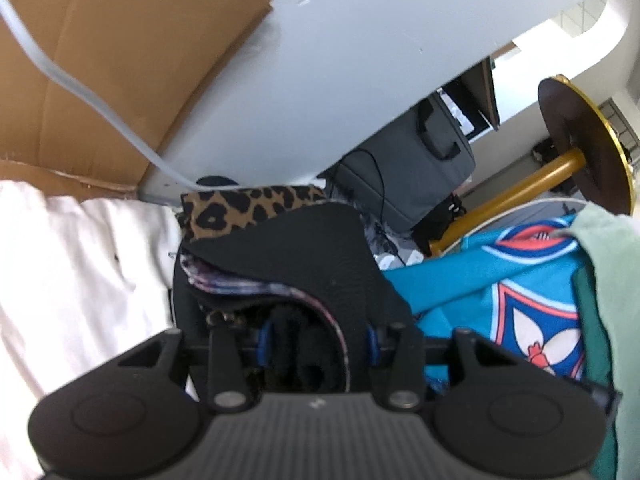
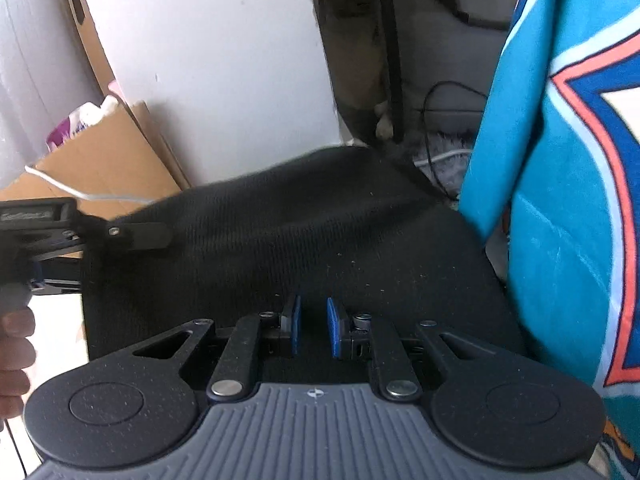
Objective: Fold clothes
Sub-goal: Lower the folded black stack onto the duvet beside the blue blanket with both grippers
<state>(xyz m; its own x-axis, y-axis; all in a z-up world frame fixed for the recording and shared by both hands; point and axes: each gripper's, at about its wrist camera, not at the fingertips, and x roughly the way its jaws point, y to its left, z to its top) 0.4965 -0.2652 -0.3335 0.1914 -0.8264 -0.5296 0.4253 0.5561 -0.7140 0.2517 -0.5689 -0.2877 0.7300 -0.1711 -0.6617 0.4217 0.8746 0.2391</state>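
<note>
So: black garment (image 2: 304, 232) spans most of the right wrist view, draped in front of both grippers. Teal patterned cloth (image 2: 560, 200) hangs just right of it. Cardboard box (image 2: 108, 168) behind holds pink-and-white items, too blurred to identify. Right gripper (image 2: 313, 328): blue pads slightly apart, a narrow gap, garment right behind them; contact unclear. Left gripper (image 1: 318, 340): jaws apart, black fabric bunched between the fingers, grip not confirmable. Leopard-print cloth (image 1: 248, 208) sits behind the garment, mostly hidden. A hand (image 2: 14, 360), cut off at the frame edge, holds the left gripper's handle.
</note>
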